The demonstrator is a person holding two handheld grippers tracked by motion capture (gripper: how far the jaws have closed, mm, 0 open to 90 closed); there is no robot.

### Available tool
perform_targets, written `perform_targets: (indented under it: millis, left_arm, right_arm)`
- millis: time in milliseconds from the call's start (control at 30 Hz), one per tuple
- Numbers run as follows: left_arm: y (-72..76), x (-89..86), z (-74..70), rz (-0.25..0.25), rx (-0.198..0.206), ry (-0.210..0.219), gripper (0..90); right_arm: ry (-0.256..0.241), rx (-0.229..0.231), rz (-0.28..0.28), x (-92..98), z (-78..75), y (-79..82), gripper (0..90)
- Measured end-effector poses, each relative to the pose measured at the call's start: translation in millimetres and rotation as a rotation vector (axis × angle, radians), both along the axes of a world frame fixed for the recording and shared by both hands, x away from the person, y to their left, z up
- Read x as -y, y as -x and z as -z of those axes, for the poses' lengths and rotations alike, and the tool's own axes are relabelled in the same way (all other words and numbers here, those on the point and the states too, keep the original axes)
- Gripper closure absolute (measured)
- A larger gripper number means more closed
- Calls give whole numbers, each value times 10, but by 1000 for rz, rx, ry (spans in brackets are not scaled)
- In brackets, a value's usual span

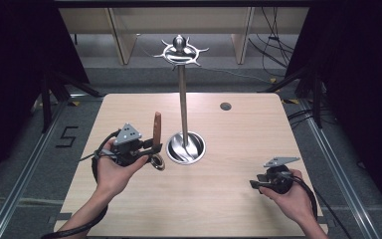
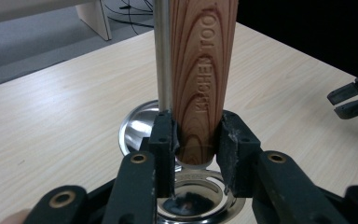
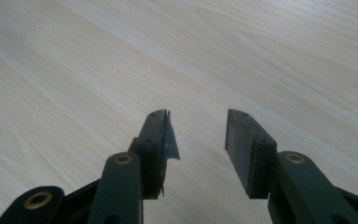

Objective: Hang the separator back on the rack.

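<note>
In the high view, the left gripper [image 1: 149, 145] holds a wooden-handled tool [image 1: 157, 127] upright left of the middle, just beside the shiny stand [image 1: 181, 94]; it could bump the pole. In the left gripper view, the jaws squeeze the handle [image 2: 203, 79] near its bottom, so it may tip. In the right gripper view, the right gripper [image 3: 198, 135] is partly open, holding nothing above the tabletop [image 3: 98, 56].

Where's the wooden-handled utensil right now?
High view, left of centre: the utensil stands upright, clamped in the left gripper, just left of the steel stand.
</note>
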State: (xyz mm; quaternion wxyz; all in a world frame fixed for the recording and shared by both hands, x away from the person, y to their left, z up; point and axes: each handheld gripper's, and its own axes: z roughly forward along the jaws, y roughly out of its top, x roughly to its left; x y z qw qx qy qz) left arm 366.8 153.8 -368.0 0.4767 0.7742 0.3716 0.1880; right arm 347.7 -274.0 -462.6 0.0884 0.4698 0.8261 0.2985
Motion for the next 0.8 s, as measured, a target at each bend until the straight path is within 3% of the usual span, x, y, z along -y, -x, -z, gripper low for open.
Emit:
perform_targets:
  millis: [800]
  left_arm:
    - [-56, 72, -189, -34, 60, 35, 682]
  right_arm:
    - [-5, 19, -5, 1, -2, 0, 597]
